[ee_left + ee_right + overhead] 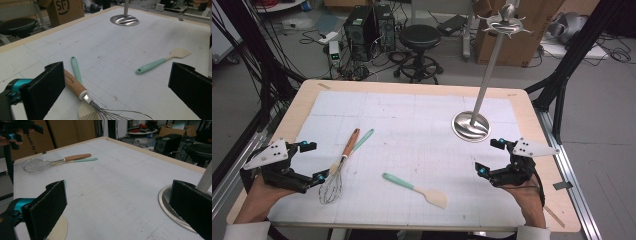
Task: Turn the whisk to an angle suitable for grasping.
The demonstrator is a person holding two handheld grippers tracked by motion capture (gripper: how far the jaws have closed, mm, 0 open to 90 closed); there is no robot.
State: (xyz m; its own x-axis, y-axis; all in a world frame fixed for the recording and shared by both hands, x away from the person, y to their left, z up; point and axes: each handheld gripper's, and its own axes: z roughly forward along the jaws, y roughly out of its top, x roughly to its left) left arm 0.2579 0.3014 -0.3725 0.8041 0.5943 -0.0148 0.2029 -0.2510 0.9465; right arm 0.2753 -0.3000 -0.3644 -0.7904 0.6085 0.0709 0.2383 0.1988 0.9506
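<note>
1. While both claws hang released over the bench [412, 87], the left claw [312, 161] has the whisk [337, 172] just beside it (wooden handle).
2. Right claw [490, 157] gapes empty, spatula [414, 189] near its left.

**Three utensils lie flat, all left of the stand**

The whisk [337, 172] has a wooden handle and a wire head; it lies left of the stand [471, 126], head toward the near edge. A brush [357, 146] with a mint handle lies under it, crossing it, touching. The spatula [416, 189], mint handle and cream blade, lies apart from both, nearer the stand, blade pointing toward the near right.
</note>
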